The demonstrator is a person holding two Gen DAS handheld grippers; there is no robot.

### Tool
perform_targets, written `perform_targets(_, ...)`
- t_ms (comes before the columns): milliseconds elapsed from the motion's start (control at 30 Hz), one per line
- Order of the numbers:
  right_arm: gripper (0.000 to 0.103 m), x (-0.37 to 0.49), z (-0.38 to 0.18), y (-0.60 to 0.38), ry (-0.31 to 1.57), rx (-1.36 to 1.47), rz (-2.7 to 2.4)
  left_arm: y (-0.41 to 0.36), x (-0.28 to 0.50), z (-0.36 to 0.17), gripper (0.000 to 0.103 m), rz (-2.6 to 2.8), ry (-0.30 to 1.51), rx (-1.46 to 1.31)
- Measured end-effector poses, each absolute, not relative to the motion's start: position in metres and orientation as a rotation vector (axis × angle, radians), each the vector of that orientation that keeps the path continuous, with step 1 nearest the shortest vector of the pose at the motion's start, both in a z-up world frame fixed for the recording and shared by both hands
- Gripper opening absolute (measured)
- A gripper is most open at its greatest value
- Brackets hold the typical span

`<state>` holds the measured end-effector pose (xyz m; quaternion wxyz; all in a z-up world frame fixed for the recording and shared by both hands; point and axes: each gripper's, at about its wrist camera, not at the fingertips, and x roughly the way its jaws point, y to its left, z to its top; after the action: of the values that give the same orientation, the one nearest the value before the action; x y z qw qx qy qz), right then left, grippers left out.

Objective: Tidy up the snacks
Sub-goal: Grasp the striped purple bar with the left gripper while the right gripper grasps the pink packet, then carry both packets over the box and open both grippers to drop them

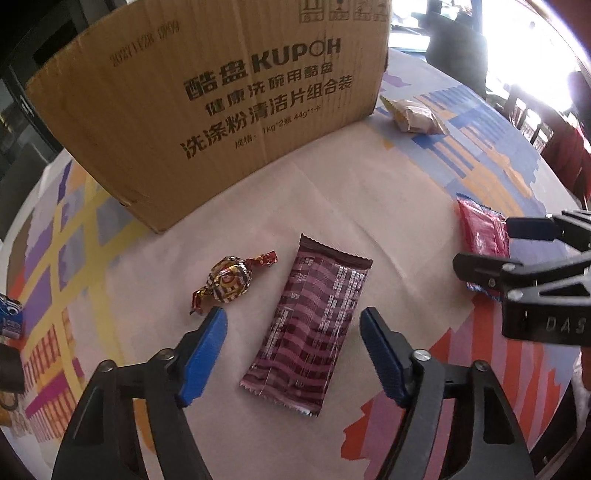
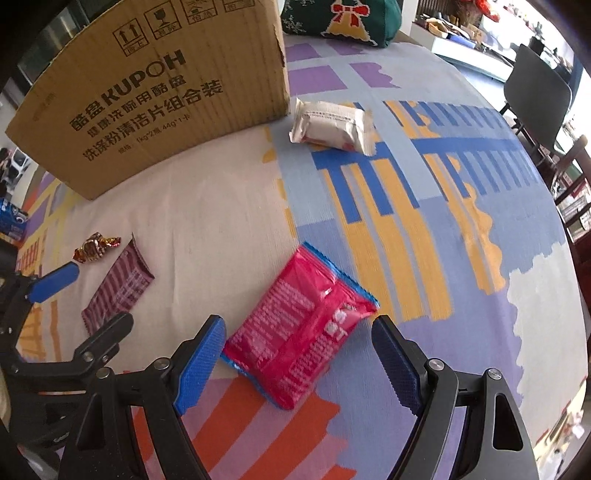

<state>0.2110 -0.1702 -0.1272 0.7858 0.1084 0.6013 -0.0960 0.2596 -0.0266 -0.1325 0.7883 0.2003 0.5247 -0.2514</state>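
Snacks scattered on desk [image 2: 424, 221] with patterned cloth, before cardboard box [image 1: 207, 110]. Maroon striped bar [image 1: 306, 332] lies flat between spread blue pads of left tongs [image 1: 293, 325], pads clear of wrapper on both sides. Foil-wrapped candy [image 1: 229, 280] just beside left pad. Red packet [image 2: 299, 332] lies flat between wide-apart pads of right tongs [image 2: 297, 332], untouched. White packet [image 2: 332, 127] near box corner, well apart from others.

place: home dining room | you see: patterned tablecloth [image 2: 424, 229] over a round table | behind it: dark dining chairs [image 2: 535, 92], cluttered shelves | on it, far edge: festive green cushion [image 2: 343, 22] beside the cardboard box [image 2: 155, 96]
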Motion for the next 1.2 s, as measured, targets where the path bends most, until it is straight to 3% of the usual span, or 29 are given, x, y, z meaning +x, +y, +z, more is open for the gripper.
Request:
perform_targets(133,0.079,0.222,-0.131,-0.167,1.289,0.227,-0.18,-0.024,0.265,-0.135,0.058,-0.549,1.157,0.36)
perform_targets(267,0.067,0.225,-0.133,-0.153,1.264,0.159,-0.134,-0.021,0.265,-0.133,0.046,-0.534,1.148,0.322)
perform_targets(400,0.051,0.225,-0.132,-0.145,1.239,0.105,-0.123,-0.019,0.265,-0.132,0.041,-0.528,1.151,0.273)
perform_targets(500,0.047,0.223,-0.132,-0.143,1.223,0.089,-0.093,-0.018,0.265,-0.13,0.039,-0.528,1.166,0.23)
perform_targets(1200,0.044,0.219,-0.081,-0.144,1.091,0.076,0.092,-0.008,0.247,-0.079,0.039,-0.41,1.068,0.082)
